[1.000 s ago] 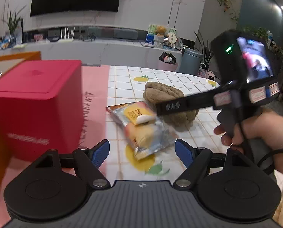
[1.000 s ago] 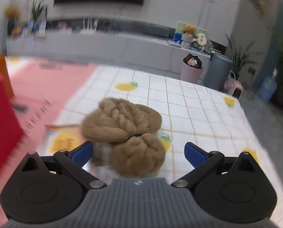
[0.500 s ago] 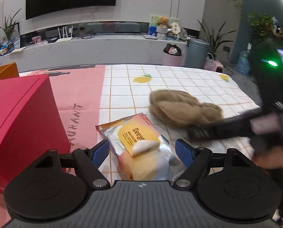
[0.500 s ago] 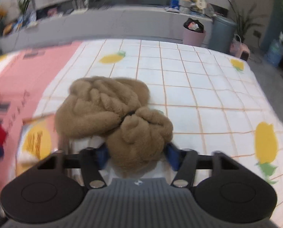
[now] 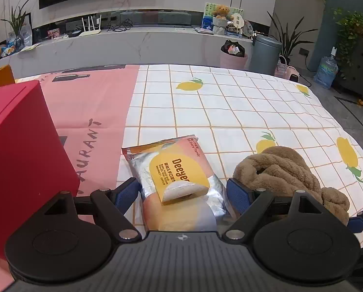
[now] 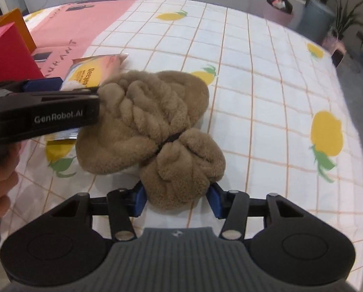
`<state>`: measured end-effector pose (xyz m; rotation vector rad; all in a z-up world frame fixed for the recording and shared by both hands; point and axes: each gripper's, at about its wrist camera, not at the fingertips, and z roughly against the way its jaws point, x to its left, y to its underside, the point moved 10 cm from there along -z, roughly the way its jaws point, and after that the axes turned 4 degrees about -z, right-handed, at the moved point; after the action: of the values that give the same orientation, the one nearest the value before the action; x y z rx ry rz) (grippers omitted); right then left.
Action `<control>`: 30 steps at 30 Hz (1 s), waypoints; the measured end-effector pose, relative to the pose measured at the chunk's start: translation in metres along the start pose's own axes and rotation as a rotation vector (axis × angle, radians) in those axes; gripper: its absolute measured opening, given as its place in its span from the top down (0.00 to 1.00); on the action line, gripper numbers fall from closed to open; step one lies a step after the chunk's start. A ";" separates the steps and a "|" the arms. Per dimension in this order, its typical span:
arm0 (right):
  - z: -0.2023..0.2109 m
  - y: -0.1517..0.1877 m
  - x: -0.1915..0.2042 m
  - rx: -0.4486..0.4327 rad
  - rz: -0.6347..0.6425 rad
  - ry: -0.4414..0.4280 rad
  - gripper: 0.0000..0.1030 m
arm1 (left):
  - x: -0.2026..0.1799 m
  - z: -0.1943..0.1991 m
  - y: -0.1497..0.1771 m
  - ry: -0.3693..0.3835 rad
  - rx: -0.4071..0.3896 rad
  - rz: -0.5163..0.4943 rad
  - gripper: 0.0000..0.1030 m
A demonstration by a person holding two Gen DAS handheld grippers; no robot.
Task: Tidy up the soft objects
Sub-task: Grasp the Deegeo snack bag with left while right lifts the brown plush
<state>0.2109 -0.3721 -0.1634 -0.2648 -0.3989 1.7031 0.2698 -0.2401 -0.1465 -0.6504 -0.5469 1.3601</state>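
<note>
Closed since earlier: my right gripper (image 6: 176,200) now pinches the brown plush (image 6: 154,121) | left gripper (image 5: 182,193) spread around wipes pack (image 5: 174,177).

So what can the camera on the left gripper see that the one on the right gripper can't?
Only the left wrist view shows the left gripper open around the wet wipes pack, plus the TV, teddy bear and water jug behind.

Only the right wrist view shows the right gripper shut on the brown plush towel, and the person's left hand.

Both show the towel, wipes pack, red box and lemon tablecloth.
</note>
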 end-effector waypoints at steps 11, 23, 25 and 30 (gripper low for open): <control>0.025 -0.011 -0.005 -0.100 0.060 0.023 0.10 | 0.005 -0.005 0.011 0.106 0.074 0.001 0.11; 0.012 -0.030 0.052 -0.220 0.312 0.005 0.06 | 0.037 0.058 0.059 0.198 0.122 0.003 0.34; 0.008 -0.032 0.057 -0.212 0.291 -0.009 0.05 | 0.042 0.065 0.063 0.182 0.121 -0.034 0.34; 0.005 -0.034 0.053 -0.191 0.209 -0.009 0.05 | 0.043 0.073 0.064 0.182 0.092 -0.083 0.21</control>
<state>0.2306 -0.3155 -0.1424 -0.4514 -0.5575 1.8732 0.1801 -0.1839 -0.1403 -0.6617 -0.3588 1.2270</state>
